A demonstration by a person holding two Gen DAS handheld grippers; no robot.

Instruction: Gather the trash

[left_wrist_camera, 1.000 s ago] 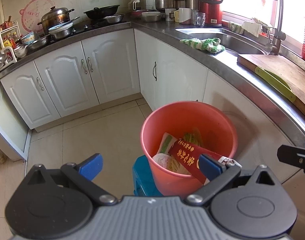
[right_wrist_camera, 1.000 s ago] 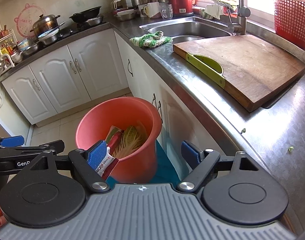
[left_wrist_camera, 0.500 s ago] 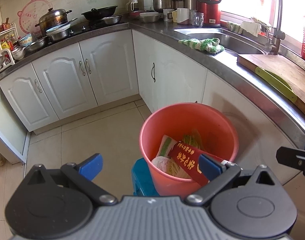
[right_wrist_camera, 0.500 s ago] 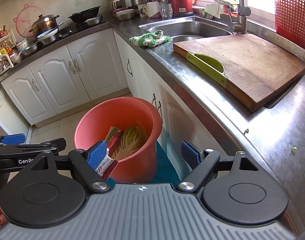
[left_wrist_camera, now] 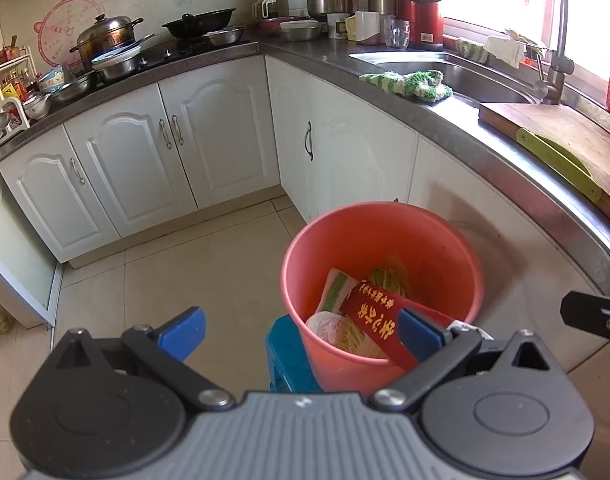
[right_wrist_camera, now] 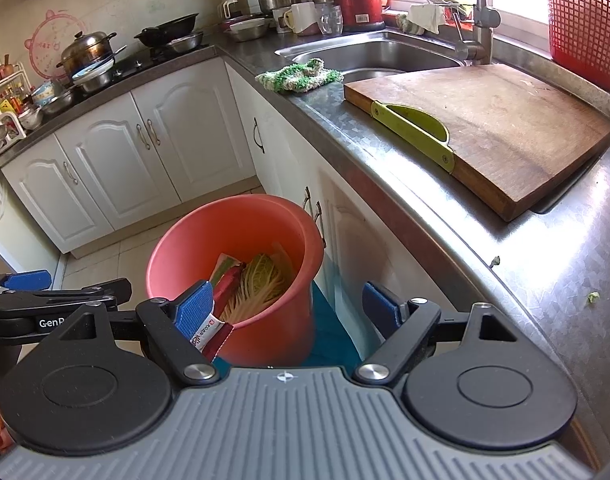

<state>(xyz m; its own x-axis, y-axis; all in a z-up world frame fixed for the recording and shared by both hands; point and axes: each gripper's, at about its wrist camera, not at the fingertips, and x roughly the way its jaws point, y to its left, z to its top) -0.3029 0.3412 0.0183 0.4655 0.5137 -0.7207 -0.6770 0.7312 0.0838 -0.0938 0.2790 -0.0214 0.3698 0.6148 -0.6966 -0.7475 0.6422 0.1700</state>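
Holding both grippers over the bucket (left_wrist_camera: 383, 264), we note left fingers (left_wrist_camera: 419, 330) and right fingers (right_wrist_camera: 193, 310) apart, empty. Red wrapper (left_wrist_camera: 379, 320) leans on the rim, long axis running down into the bucket; scraps (right_wrist_camera: 593, 298) on counter (right_wrist_camera: 545, 264) lie nearer right gripper.

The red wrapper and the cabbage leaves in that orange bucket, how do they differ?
The red wrapper is flat, glossy, printed with gold characters; the cabbage leaves are pale yellow-green, ribbed and curled. The red wrapper leans upward with its end poking over the orange bucket rim; the cabbage leaves lie wholly inside, lower down. Both are trash sharing that bucket, and neither open gripper holds them.
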